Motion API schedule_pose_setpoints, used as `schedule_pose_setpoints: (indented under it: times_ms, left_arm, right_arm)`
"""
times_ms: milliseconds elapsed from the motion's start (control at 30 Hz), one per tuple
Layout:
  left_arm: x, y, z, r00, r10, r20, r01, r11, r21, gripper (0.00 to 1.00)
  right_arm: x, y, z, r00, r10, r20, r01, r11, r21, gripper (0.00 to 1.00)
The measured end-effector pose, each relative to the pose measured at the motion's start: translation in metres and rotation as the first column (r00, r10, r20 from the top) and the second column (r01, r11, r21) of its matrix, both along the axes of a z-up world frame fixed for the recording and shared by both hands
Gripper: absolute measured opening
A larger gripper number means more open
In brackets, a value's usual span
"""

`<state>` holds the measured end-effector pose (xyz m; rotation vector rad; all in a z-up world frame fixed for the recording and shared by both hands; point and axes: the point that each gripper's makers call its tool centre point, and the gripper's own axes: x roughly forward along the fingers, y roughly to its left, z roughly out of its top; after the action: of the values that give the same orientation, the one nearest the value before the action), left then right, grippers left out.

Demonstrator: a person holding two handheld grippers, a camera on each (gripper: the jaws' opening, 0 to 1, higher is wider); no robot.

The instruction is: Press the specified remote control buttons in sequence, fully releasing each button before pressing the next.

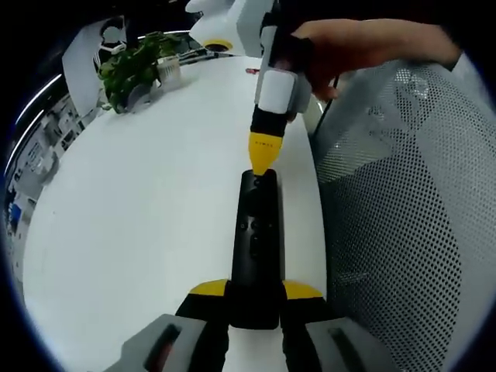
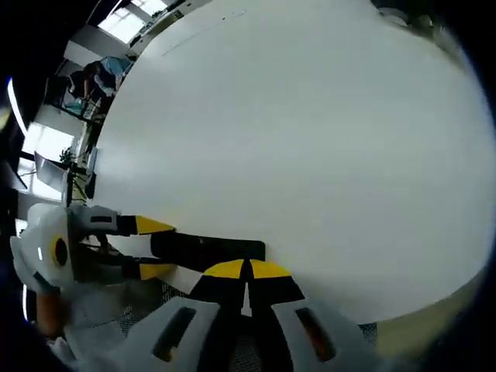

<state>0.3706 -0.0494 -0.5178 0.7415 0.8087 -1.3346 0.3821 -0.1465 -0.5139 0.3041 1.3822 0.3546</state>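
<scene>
Left gripper view: your left gripper (image 1: 256, 298) pinches the near end of the slim black rectangular remote control (image 1: 257, 240) between its 2 yellow-tipped jaws; the remote lies along the round white table (image 1: 139, 217), close to the edge nearest the grey mesh chair back (image 1: 411, 209). Your right gripper (image 1: 263, 159), jaws pressed together into 1 yellow point, bears on the remote's far end, the hand (image 1: 364, 46) above it.

Right gripper view: the closed yellow tips meet at the remote (image 2: 205, 249); the left gripper (image 2: 151, 248) grips its other end from the side.

Risks, as I judge them: the closed tip looks broad against the small buttons, so a slight drift could catch the wrong 1 or 2 at once; a hard press could tip the remote in your left jaws; lifting too little between presses would fail the full-release rule.

Surroundings: a green potted plant (image 1: 132, 70) and a white device with a yellow ring (image 1: 217, 31) stand well apart at the far rim; nothing obstructs the press; the chair back crowds the table edge beside your hand.
</scene>
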Motion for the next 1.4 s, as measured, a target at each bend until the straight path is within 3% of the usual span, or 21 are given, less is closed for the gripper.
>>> schedule_pose_setpoints:
  times_ms: [167,267,400,767,1400]
  left_arm:
    - [0.0002,-0.0001,0.0000,1.000,-0.004,-0.001,0.004,1.000,0.001,0.24]
    - [0.0001,-0.0005,-0.0001,1.000,-0.011,0.000,0.011,1.000,0.006,0.24]
    - [0.0006,-0.0005,-0.0004,1.000,-0.010,-0.003,0.010,1.000,0.009,0.24]
    - [0.0012,-0.0010,-0.0007,1.000,0.002,-0.006,-0.002,1.000,0.001,0.25]
    - [0.0005,-0.0014,-0.0005,1.000,0.003,-0.004,-0.003,1.000,-0.003,0.25]
  right_arm:
    - [-0.0009,0.0002,0.0005,1.000,-0.012,-0.006,0.012,1.000,0.013,0.00]
    - [-0.0009,0.0021,0.0001,0.997,0.062,0.037,-0.061,0.998,-0.029,0.00]
    - [-0.0020,0.0030,0.0011,0.998,0.051,0.036,-0.049,0.998,-0.046,0.00]
    - [-0.0019,0.0006,0.0006,0.999,-0.040,-0.007,0.040,0.999,0.034,0.00]
    - [-0.0029,0.0077,0.0032,1.000,-0.012,-0.011,0.012,0.998,0.055,0.00]
